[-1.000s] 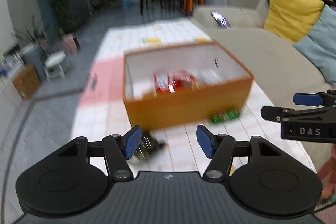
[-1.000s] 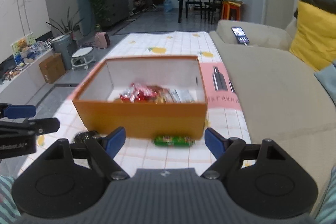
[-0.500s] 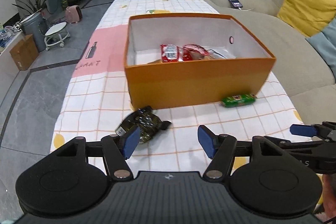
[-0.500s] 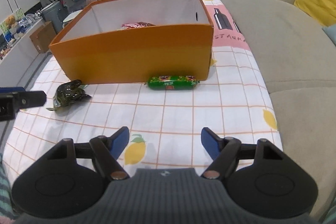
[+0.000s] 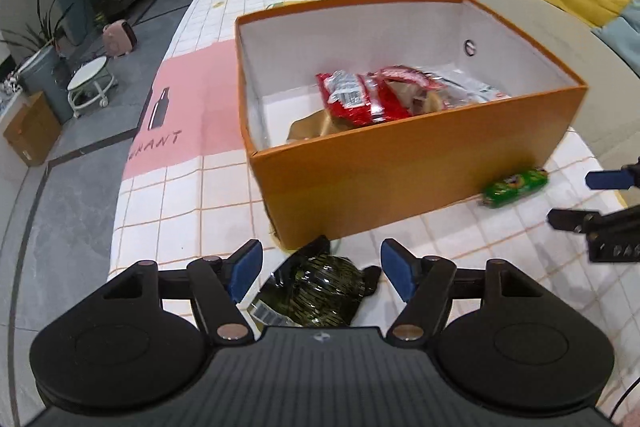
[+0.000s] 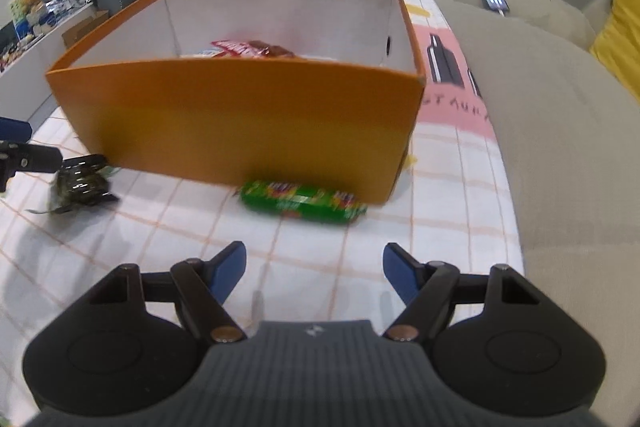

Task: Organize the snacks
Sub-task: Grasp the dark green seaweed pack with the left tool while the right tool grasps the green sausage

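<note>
The left tongs sit low over the worktop with blue pads spread wide, a crumpled dark green snack packet lying between them, gripped by neither pad. The right tongs are likewise wide and hold nothing, pointed at a glossy green snack tube that lies flat against the front wall of the orange box. Inside the box rest red snack packets.
</note>
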Motion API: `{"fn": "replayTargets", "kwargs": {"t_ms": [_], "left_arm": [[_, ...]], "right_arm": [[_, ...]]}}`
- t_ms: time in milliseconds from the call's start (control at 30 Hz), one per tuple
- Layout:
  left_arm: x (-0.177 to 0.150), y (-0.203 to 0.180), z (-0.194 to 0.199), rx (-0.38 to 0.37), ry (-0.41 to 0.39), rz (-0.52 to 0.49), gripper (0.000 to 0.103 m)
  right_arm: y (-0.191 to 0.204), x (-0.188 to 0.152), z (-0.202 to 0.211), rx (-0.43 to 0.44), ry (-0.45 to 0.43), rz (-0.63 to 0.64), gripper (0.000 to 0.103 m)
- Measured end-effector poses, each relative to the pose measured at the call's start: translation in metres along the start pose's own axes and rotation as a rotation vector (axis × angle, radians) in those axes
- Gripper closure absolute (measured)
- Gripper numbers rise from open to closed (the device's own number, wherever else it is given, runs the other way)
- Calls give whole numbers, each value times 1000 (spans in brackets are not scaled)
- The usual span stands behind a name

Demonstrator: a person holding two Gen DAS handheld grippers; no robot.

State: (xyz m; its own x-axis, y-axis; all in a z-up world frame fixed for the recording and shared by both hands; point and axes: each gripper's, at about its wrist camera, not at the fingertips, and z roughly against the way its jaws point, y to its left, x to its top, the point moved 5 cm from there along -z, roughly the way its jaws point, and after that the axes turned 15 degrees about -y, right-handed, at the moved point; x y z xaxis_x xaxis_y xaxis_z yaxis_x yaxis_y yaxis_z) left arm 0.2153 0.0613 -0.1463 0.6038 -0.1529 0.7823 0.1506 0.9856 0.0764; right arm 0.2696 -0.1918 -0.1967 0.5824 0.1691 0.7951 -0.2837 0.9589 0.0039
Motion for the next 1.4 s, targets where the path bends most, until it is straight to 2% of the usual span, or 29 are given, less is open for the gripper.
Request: {"fn": "replayTargets", "kwargs": {"t_ms": [200,400,500,633,867,1000,1167,1400], "left_arm": [[-10,10,-20,-19,47,42,23],[-20,12,-31,-60,82,92,23],[-23,9,-30,-72,88,130,24],[-25,-1,-22,-115,87,184,24],[-31,-20,-10,-195,118,240,26],[-33,-21,-11,-174,114,227,26],[-29,-16,-17,-169,99,307,26],[-29,-22,-22,-157,103,304,29]], "right_arm": [[-12,4,-32,43,25,-17,30],[-12,1,-43,56,21,-62,30],[-4,-3,-40,85,21,-56,39],[7,-8,-29,107,14,-31,43],[43,-19,-1,230,27,22,46],[42,-13,3,192,-31,88,46],[15,1,-19,111,-42,67,46],[4,2,-45,136,-7,81,46]]}}
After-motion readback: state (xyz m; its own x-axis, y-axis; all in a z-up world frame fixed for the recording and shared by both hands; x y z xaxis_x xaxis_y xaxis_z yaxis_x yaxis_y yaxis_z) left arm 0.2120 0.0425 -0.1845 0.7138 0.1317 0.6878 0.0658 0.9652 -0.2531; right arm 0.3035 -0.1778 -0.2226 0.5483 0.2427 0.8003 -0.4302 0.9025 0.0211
